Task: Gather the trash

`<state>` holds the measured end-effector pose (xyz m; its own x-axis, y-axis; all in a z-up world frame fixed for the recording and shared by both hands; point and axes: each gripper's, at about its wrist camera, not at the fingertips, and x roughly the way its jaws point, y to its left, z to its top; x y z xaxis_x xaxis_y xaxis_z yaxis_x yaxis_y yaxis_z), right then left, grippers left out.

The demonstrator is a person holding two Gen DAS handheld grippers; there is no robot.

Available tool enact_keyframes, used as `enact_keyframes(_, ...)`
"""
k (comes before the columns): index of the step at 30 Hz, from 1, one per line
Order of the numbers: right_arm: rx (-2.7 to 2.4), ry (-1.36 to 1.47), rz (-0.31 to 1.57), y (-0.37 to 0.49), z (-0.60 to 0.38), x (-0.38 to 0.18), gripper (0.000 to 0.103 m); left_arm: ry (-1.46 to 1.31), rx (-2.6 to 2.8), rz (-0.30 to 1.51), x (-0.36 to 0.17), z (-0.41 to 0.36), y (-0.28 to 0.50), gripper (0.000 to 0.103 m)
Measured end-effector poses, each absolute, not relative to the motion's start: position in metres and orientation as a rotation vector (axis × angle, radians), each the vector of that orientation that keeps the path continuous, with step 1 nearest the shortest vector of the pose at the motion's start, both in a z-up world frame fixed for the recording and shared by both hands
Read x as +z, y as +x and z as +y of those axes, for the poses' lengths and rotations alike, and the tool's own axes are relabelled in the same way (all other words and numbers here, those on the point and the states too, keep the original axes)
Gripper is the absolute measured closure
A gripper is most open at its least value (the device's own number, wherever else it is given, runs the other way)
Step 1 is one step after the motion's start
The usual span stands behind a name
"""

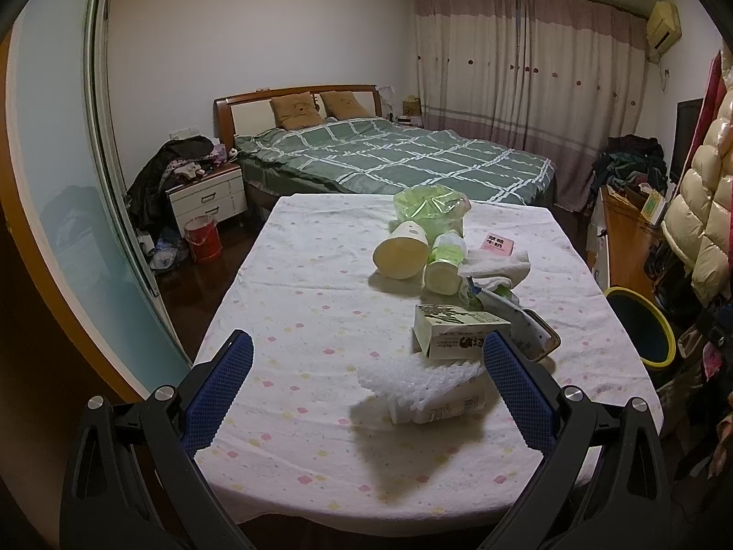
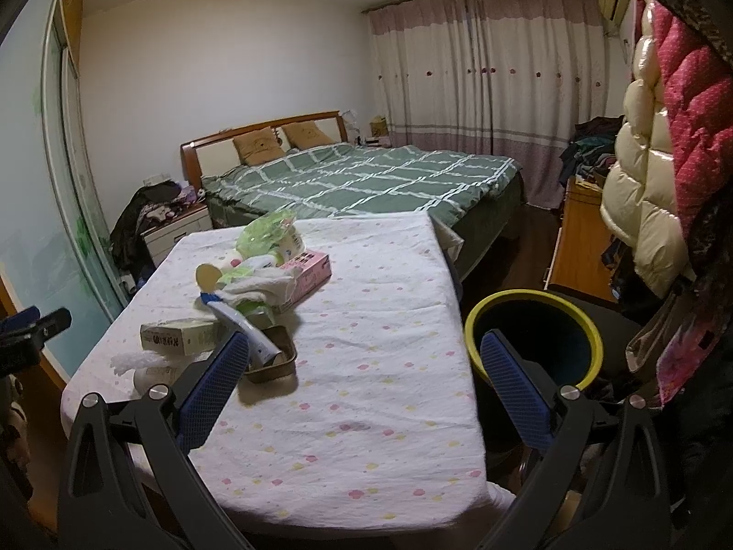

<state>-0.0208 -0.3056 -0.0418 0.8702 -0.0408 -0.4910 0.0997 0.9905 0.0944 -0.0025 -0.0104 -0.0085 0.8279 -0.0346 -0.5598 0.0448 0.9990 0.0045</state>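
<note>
While both grippers hang above the near end of a table (image 1: 320,302) draped in a white cloth with pink and yellow spots, neither holds anything. Left gripper (image 1: 366,380): jaws spread wide, blue pads apart, over bare cloth, with a white foam net (image 1: 417,378) and the pale bottle (image 1: 440,405) beneath it lying between the fingertips, untouched. Right gripper (image 2: 362,376): jaws likewise wide apart, the left finger over the cloth near a small metal tin (image 2: 270,360), the right finger in front of a yellow-rimmed bin (image 2: 533,337) standing on the floor just beside the table's right edge. Trash is strewn along the middle of the table: a green-and-white carton (image 1: 458,330) behind the foam net; a tube (image 2: 247,327) resting on the tin; a white cloth wad (image 1: 495,266); a pink box (image 1: 497,244) touching the wad; two cream cups (image 1: 401,254) on their sides; a crumpled green plastic bag (image 1: 428,204) at the far end. In the left view the bin (image 1: 641,325) appears to the right of the table. Background: a bed (image 1: 389,156) with a green checked cover and drawn curtains (image 1: 527,68).
</note>
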Motion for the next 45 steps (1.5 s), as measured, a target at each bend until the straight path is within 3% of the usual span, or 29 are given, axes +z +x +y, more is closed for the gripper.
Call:
enact_keyframes(13,0.059,0.077,0.580,0.043,-0.268,-0.066,0.006,-0.005,-0.025,0.615,-0.023,0.004,0.015,0.004)
enact_keyframes(23,0.114,-0.004,0.560,0.192,-0.231,-0.038,0.009,0.013,-0.001,0.616,-0.028,0.009,0.047,0.004)
enact_keyframes(32,0.121,0.012,0.730,0.336,-0.214,-0.080,0.026,0.015,-0.027,0.639,-0.034,0.006,0.095,0.004)
enact_keyframes(37,0.108,0.021,0.790,0.382,-0.213,-0.102,0.029,0.015,-0.036,0.662,-0.043,0.002,0.120,0.004)
enact_keyframes(41,0.119,0.049,0.821,0.399,-0.214,-0.111,0.037,0.013,-0.043,0.685,-0.050,0.000,0.133,0.004)
enact_keyframes(44,0.134,0.062,0.831,0.406,-0.215,-0.114,0.056,0.011,-0.050,0.695,-0.054,0.000,0.137,0.004)
enact_keyframes(45,0.146,0.070,0.834,0.406,-0.215,-0.114,0.067,0.010,-0.051,0.699,-0.056,-0.001,0.139,0.004)
